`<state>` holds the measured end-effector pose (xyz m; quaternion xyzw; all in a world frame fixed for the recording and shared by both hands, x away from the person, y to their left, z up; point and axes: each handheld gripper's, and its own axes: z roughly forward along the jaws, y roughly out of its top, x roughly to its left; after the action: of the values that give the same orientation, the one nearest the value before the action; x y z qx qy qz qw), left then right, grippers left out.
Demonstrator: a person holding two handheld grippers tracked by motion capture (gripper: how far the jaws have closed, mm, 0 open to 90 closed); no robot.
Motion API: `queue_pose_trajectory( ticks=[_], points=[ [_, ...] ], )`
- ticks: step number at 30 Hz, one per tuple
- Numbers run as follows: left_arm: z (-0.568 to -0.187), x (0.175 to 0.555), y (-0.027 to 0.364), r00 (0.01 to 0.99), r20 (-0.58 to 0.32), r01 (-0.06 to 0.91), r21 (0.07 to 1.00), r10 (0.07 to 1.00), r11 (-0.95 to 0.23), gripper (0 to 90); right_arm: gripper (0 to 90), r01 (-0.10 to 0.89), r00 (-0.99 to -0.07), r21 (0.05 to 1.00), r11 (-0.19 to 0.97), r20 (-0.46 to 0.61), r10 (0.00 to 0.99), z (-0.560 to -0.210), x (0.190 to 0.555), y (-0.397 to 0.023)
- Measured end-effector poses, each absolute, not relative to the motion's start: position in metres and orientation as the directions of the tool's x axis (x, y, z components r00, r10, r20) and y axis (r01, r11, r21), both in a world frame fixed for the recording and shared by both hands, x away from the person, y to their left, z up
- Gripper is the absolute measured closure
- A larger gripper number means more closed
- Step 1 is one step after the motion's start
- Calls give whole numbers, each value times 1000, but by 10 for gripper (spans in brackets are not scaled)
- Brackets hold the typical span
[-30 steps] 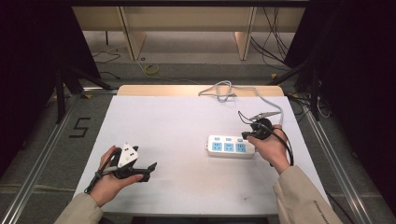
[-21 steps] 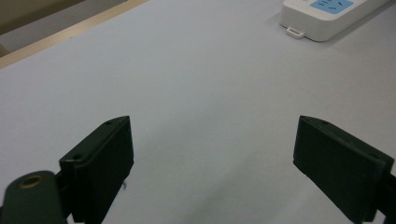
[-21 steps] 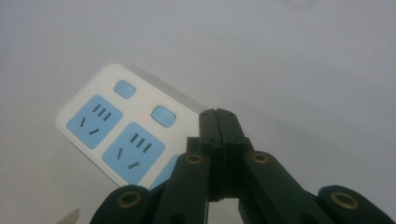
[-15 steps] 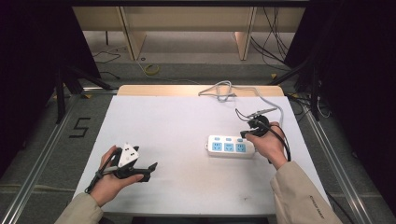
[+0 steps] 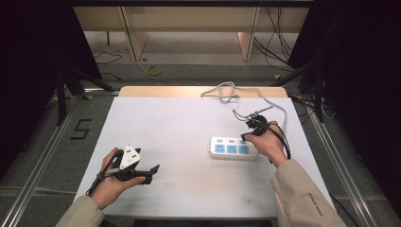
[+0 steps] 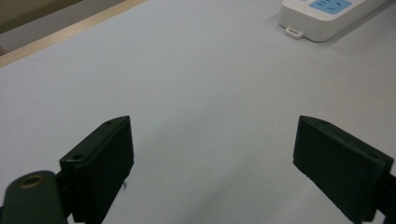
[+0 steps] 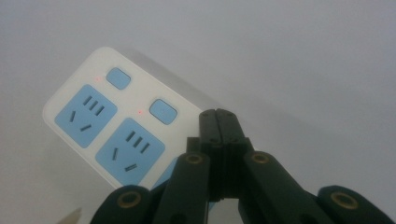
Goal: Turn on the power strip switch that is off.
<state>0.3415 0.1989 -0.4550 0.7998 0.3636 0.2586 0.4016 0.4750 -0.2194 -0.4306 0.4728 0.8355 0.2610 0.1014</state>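
A white power strip [image 5: 231, 148] with blue sockets and blue switch buttons lies on the right half of the white table [image 5: 189, 127]. In the right gripper view two of the power strip's [image 7: 112, 126] small red lights glow beside the buttons. My right gripper [image 5: 245, 136] is shut with nothing between its jaws, and its tip [image 7: 217, 116] sits over the strip's far edge near the third button. My left gripper [image 5: 152, 171] rests low at the front left, open and empty. The left gripper view shows its tips [image 6: 212, 158] wide apart and the power strip's end [image 6: 322, 14] far ahead.
The strip's grey cable [image 5: 227, 92] loops at the table's back edge. A wooden strip [image 5: 161, 91] borders the far side. A number 5 marker [image 5: 81, 128] lies on the floor to the left.
My right gripper has shifted slightly toward the back edge of the power strip. The left gripper has stayed put.
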Motion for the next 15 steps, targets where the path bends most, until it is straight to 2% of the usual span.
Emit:
queue_pose_trajectory(
  ticks=[15],
  points=[
    [-455, 341, 199, 602, 120, 373, 832, 789, -412, 119, 900, 764, -529, 468, 445, 60, 846, -429, 482, -212]
  ],
)
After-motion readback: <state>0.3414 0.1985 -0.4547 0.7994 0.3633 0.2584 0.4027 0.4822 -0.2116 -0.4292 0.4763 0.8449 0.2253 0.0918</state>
